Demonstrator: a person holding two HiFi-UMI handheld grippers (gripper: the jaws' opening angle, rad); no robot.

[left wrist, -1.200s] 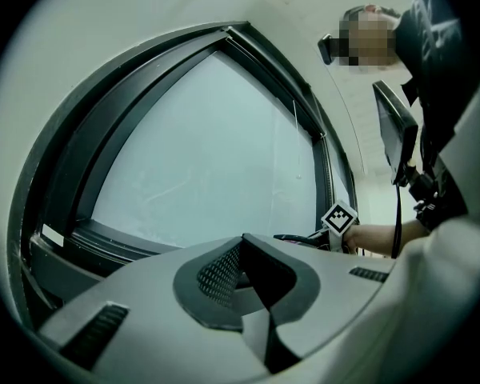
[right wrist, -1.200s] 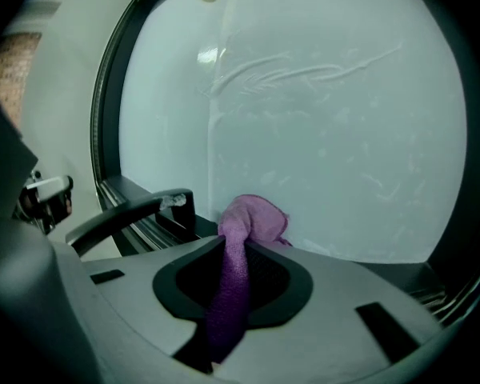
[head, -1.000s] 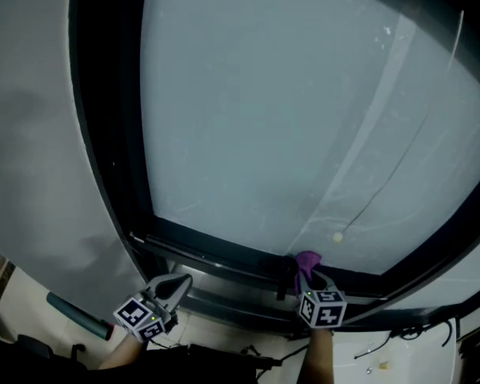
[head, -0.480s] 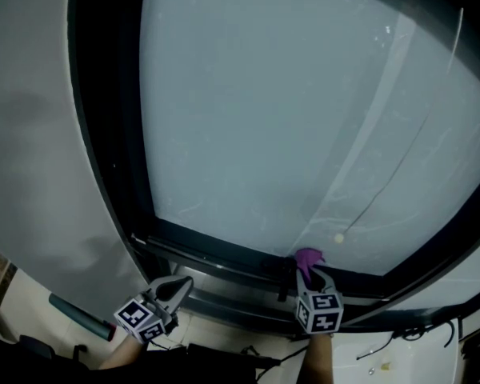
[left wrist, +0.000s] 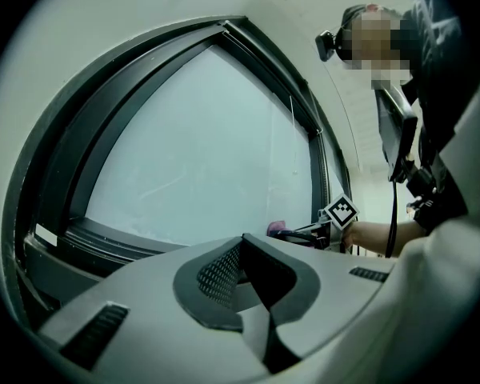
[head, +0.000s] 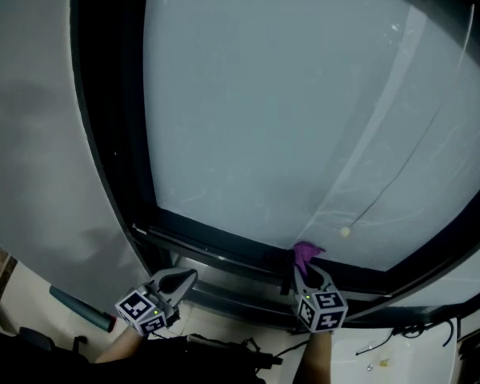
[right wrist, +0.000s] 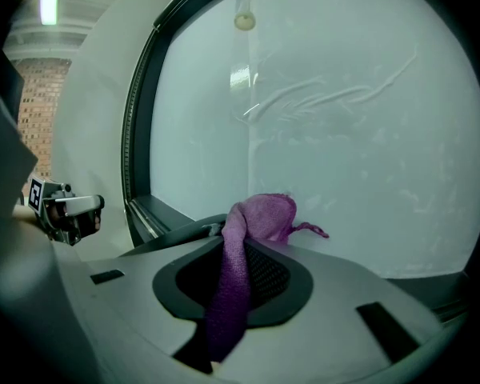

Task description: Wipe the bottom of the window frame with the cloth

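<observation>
The window's dark bottom frame (head: 216,246) runs under the frosted glass (head: 288,110). My right gripper (head: 306,266) is shut on a purple cloth (head: 306,251), and the bunched cloth presses on the frame at the foot of the glass. In the right gripper view the cloth (right wrist: 260,216) hangs down between the jaws of that gripper (right wrist: 232,237). My left gripper (head: 186,278) is shut and holds nothing, below and left of the frame. In its own view the left gripper (left wrist: 242,242) points along the sill, with the cloth (left wrist: 276,228) far ahead.
A thin cord with a pale bead (head: 345,231) hangs against the glass just right of the cloth. White wall (head: 32,134) lies left of the window. A dark tube (head: 80,309) lies at lower left, and cables (head: 384,346) at lower right.
The right gripper with the cloth has edged slightly left along the bottom frame, away from the bead. The left gripper has hardly moved.
</observation>
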